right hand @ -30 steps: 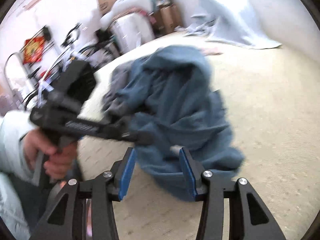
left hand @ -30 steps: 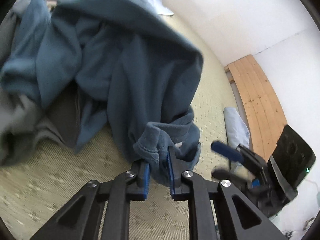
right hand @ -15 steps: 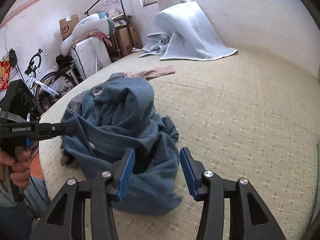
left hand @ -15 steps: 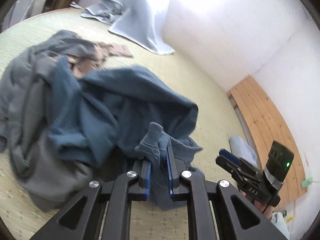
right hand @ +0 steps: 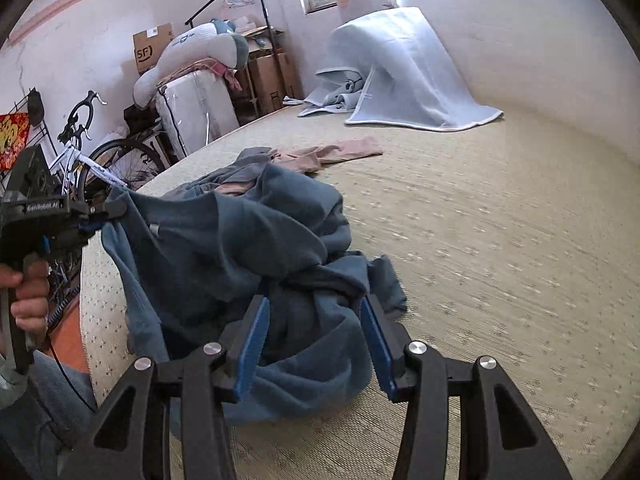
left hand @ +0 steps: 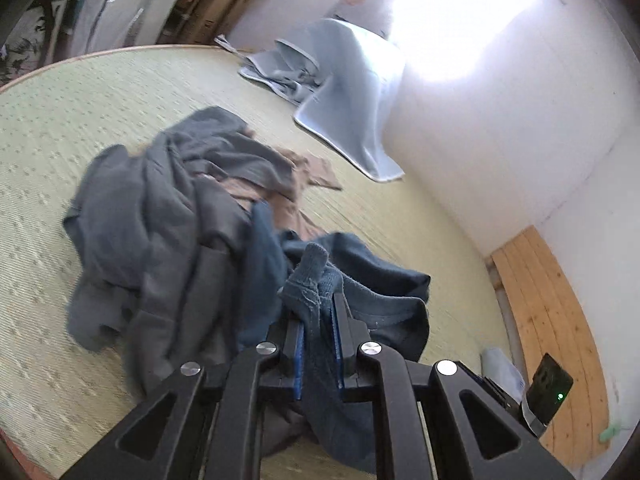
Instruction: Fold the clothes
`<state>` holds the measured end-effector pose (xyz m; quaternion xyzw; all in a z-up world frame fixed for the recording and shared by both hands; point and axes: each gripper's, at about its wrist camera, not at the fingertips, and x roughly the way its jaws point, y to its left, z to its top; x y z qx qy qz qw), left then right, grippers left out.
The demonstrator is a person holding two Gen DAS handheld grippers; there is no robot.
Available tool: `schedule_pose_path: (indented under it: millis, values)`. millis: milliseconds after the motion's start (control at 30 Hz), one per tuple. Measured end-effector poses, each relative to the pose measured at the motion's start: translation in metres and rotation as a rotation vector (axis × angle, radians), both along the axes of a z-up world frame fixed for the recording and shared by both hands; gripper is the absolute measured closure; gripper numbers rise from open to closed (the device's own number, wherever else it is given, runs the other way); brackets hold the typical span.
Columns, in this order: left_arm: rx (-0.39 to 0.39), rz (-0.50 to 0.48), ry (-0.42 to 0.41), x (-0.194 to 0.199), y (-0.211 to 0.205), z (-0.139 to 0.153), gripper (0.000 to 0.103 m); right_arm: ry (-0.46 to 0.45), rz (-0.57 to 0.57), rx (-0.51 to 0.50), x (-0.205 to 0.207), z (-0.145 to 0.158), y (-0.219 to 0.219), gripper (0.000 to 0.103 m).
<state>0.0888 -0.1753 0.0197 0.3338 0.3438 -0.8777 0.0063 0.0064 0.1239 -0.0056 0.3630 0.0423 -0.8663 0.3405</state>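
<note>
A blue fleece garment [right hand: 240, 256] lies bunched on the woven mat, one edge lifted. My left gripper [left hand: 318, 316] is shut on a rolled hem of that blue garment [left hand: 360, 280]; in the right wrist view the left gripper [right hand: 108, 212] holds the cloth up at the far left. My right gripper [right hand: 316, 332] is open, its blue pads on either side of the heap's lower folds without pinching them. A grey garment [left hand: 168, 216] lies crumpled beside the blue one, and a tan garment [right hand: 340, 152] lies flat behind both.
A pale blue blanket [right hand: 400, 68] drapes over something by the far wall. A bicycle [right hand: 100, 152], cardboard boxes [right hand: 272, 72] and a wrapped mattress [right hand: 196, 108] crowd the left side beyond the mat [right hand: 500, 240]. A wooden board [left hand: 552, 328] lies at the right wall.
My left gripper has pulled the blue garment back and lower, uncovering the grey and tan pieces. My right gripper has closed in on the heap, still open.
</note>
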Motion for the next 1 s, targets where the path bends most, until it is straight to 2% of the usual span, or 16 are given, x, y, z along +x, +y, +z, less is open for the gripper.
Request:
schedule_pose_path:
  millis: [67,167,367,567,800,867,900,967,1000]
  values:
    - [0.005,0.023,-0.005,-0.004,-0.017,-0.006,0.093,0.005,-0.005,0.005,-0.002,-0.002,-0.004,0.052]
    - [0.004,0.055,-0.004,0.013,-0.053,0.008,0.093,0.008,-0.020,0.012,-0.005,-0.003,-0.008,0.052]
    - [0.036,0.125,-0.010,0.012,-0.085,-0.003,0.094,0.002,-0.054,0.045,-0.013,-0.008,-0.018,0.052]
    - [0.028,0.200,0.001,0.020,-0.108,-0.009,0.094,0.002,-0.072,0.077,-0.021,-0.016,-0.031,0.052]
    - [0.034,0.207,-0.001,0.027,-0.122,-0.014,0.094,-0.003,-0.096,0.125,-0.029,-0.032,-0.052,0.053]
    - [0.035,0.209,-0.001,0.029,-0.127,-0.015,0.094,-0.008,-0.108,0.148,-0.031,-0.038,-0.058,0.055]
    - [0.036,0.210,-0.001,0.030,-0.129,-0.016,0.094,-0.009,-0.114,0.157,-0.031,-0.041,-0.060,0.060]
    - [0.033,0.196,-0.001,0.028,-0.128,-0.016,0.094,-0.023,-0.147,0.173,-0.034,-0.047,-0.061,0.071]
    - [0.032,0.191,-0.001,0.025,-0.127,-0.016,0.094,-0.031,-0.164,0.181,-0.035,-0.050,-0.062,0.084]
